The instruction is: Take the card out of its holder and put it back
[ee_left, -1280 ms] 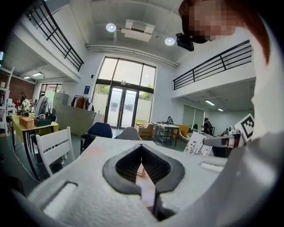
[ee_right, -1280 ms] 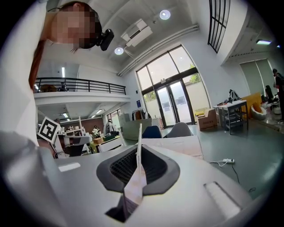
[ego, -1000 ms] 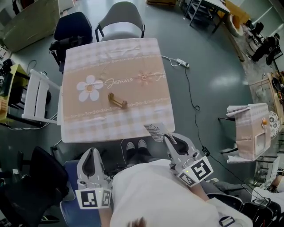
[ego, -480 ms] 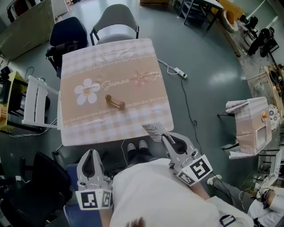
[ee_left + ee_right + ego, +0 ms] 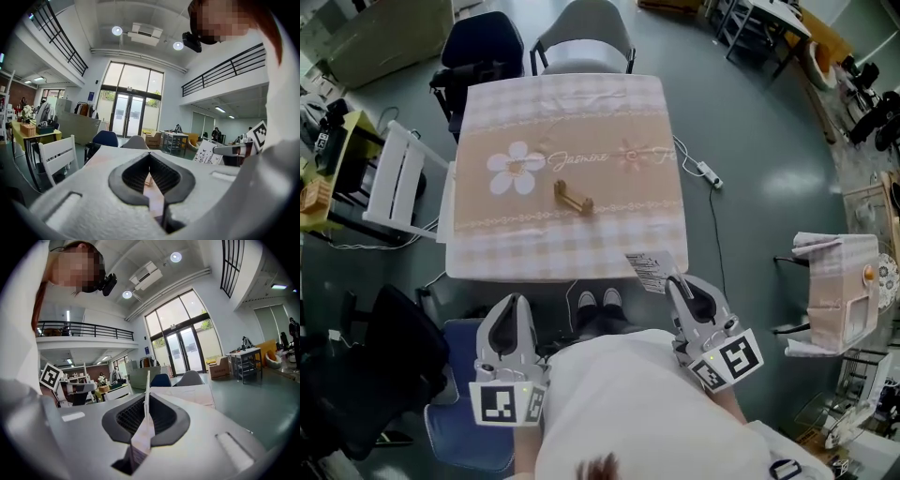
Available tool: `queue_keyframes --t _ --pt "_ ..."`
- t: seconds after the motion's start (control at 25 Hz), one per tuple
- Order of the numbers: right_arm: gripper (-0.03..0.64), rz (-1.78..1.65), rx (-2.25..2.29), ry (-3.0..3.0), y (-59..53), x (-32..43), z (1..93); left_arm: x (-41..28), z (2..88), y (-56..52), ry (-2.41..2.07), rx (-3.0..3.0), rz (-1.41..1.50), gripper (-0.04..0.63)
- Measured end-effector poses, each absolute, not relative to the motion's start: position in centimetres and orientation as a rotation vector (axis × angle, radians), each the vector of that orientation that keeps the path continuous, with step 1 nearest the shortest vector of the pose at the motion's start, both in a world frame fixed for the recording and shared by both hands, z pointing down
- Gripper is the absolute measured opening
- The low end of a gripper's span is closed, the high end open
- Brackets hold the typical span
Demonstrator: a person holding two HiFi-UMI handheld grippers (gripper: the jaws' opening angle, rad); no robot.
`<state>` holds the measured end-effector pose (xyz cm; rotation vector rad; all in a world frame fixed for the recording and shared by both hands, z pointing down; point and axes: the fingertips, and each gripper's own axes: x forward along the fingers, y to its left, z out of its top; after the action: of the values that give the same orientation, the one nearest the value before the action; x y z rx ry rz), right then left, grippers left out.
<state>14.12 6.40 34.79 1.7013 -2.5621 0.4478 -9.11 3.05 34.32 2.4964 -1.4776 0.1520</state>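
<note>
Evidently little has changed in the last second. The head view has swung a bit, so the table sits further right in it than before, but both grippers are held where they were, just off the table's near edge. The holder has not shifted either. It lies empty in the middle of the table, just below the lettering on the cloth.

The right gripper is clenched on the card near the table's near right corner. In the right gripper view the card stands edge-on between the dark pads and pokes out past the tips. The card's printed face overhangs the table's edge in the head view, well apart from the holder.

The left gripper hangs off the table's near left side. Its jaws are together at the tips with nothing between them. Through the gap behind the tips the left gripper view shows only the cloth and a small glimpse of the holder.

So I judge the first half done, because the card is out. The return has not begun. It calls for carrying the card forward over the table to its middle and lining the card's lower edge up with the slot. The slot looks narrow, so a tilted card could catch on it or push the light holder along the cloth. The idle left gripper could steady the holder.
</note>
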Motion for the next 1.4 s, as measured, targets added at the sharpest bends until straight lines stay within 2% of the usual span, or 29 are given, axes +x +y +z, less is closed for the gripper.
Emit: queue_keyframes --t 1.0,1.4 --pt "0.018 0.473 1.729 -2.551 4.6 15.4 35.2 -8.4 34.4 0.7 -1.432 2.488 0.122 0.002" --pt "0.018 0.439 1.654 -2.61 2.9 15.9 34.9 -9.2 34.1 0.1 -1.551 2.454 0.117 0.002"
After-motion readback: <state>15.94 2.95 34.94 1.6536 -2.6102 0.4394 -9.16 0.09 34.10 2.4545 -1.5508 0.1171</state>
